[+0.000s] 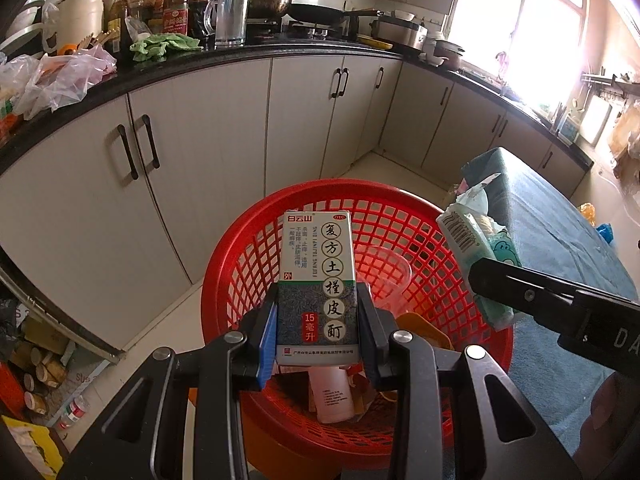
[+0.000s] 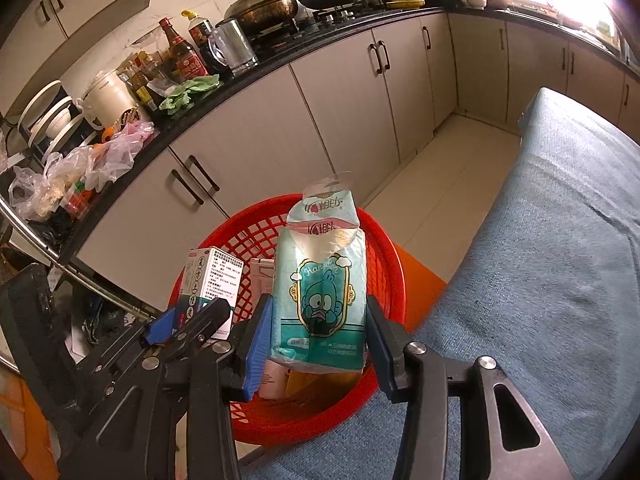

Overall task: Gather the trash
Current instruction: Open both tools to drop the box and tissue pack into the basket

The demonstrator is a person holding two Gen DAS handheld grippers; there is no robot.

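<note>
Holding white-green medicine box [image 1: 318, 286] | teal tissue pack [image 2: 320, 296] | red basket [image 1: 400, 208]

The red basket [image 1: 400, 216] stands open-topped below both grippers, partly filled with a clear cup [image 1: 386, 280] and bottle [image 1: 332, 396]. Cabinets [image 1: 200, 152] wall its far side; the blue-covered bench [image 2: 560, 260] crowds its right.

The medicine box [image 1: 318, 286] carries the brand 白云山 at its top, large vertical characters 复方土槿皮酊, a green square with 外, and a red patch reading 15 毫升. The tissue pack [image 2: 320, 296] shows "Hangyo" in script above a cartoon face. On the right tool [image 1: 560, 304], the letters "DA" are legible.
</note>
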